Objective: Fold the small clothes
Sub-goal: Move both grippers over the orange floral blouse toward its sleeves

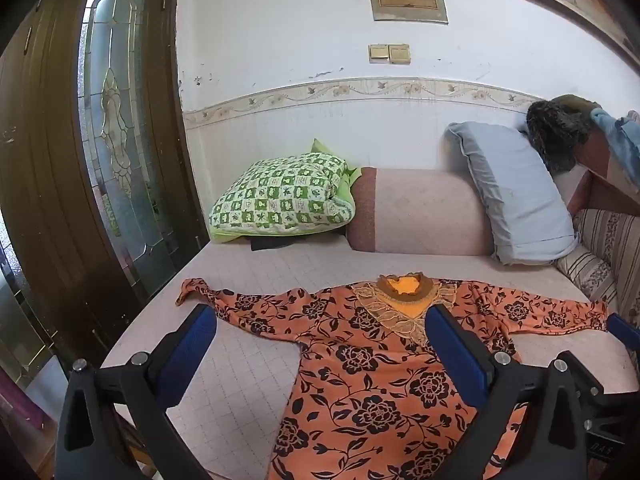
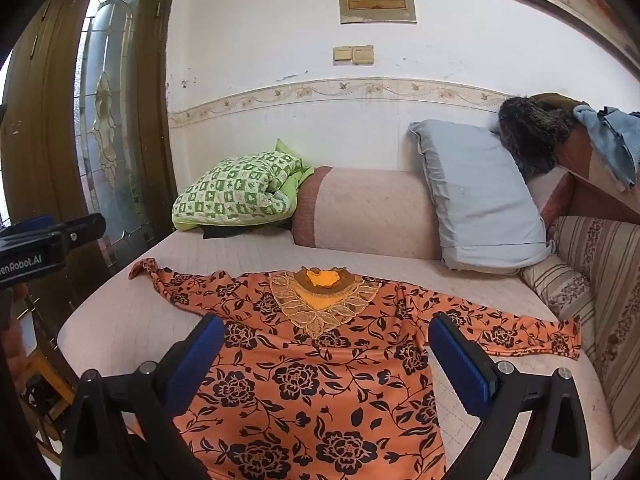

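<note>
An orange long-sleeved blouse (image 1: 372, 376) with black flowers and a lace collar lies flat, face up, on the pale quilted mattress (image 1: 248, 364), both sleeves spread sideways. My left gripper (image 1: 320, 316) hovers over the blouse's left side, jaws wide open, nothing between its blue pads (image 1: 188, 356). In the right wrist view the same blouse (image 2: 312, 380) fills the foreground. My right gripper (image 2: 326, 326) hangs open above its chest, empty. The left gripper's body (image 2: 44, 246) shows at that view's left edge.
Along the wall behind the blouse sit a green checked pillow (image 1: 280, 196), a pink bolster (image 1: 420, 212) and a grey pillow (image 1: 516, 192). A striped cushion (image 2: 596, 280) borders the right side. A wooden glass-panelled door (image 1: 108, 140) stands left of the bed.
</note>
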A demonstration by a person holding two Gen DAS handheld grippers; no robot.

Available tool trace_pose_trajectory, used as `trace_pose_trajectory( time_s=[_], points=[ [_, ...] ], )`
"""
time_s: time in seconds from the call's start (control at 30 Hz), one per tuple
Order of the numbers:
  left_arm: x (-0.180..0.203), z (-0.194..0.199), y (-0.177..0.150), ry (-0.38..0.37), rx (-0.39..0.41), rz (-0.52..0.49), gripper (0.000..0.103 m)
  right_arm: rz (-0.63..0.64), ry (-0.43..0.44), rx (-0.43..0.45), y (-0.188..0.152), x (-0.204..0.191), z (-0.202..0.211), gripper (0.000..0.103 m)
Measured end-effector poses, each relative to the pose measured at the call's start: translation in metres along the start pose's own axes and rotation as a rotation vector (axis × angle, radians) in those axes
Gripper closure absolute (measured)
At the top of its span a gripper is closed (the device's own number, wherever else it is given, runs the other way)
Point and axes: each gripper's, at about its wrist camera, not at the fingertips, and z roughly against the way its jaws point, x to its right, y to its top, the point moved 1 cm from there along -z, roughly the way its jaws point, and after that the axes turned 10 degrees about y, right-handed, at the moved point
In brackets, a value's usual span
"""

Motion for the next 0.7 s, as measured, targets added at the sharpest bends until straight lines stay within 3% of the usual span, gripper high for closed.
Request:
trace_pose_trajectory(
  time_s=[0.4, 0.7],
  points=[
    [-0.011, -0.003, -0.005, 0.021, 0.004, -0.011, 0.0, -0.039, 0.013, -0.002, -0.002, 0.026, 0.004, 0.0],
    [-0.008, -0.003, -0.003, 0.055, -0.001, -0.013, 0.0, -0.028, -0.009, 0.011, 0.001, 0.011, 0.01, 0.0]
  ],
)
